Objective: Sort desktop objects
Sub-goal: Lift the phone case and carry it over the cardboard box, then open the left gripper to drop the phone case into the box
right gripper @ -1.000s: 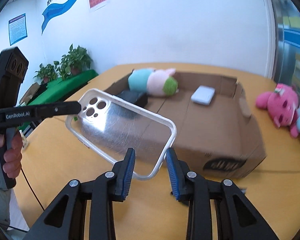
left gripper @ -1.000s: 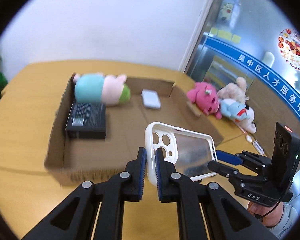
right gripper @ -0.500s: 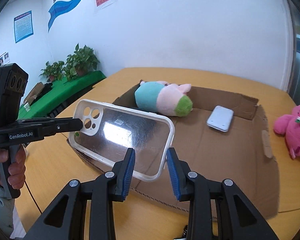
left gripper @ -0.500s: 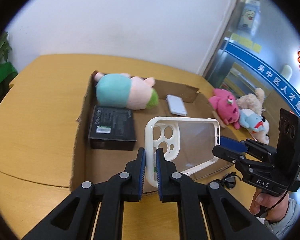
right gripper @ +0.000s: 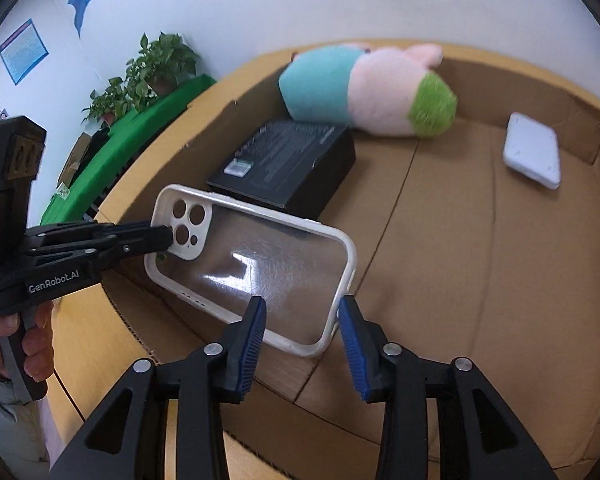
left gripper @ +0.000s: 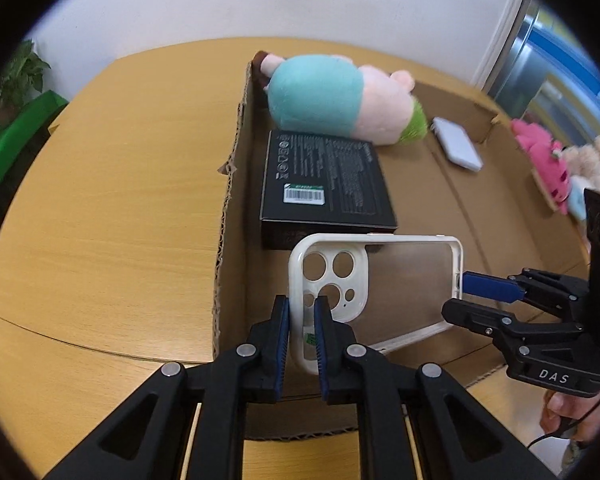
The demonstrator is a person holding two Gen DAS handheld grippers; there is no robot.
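A clear phone case with a white rim hangs over the near left part of the cardboard box, just in front of the black box. My left gripper is shut on the case's camera end. In the right wrist view that gripper reaches in from the left and pinches the same end. My right gripper has its jaws opening around the case's other end. Its blue pads stand just off the rim. It also shows at the right of the left wrist view, as the right gripper.
Inside the box lie the black box, a teal and pink plush at the back, and a white flat device at the right. Pink and beige plush toys sit on the table beyond the box. Green plants stand far left.
Both grippers carried the phone case forward and down over the box, close to the black box. The right gripper's jaws have parted from the case's end.
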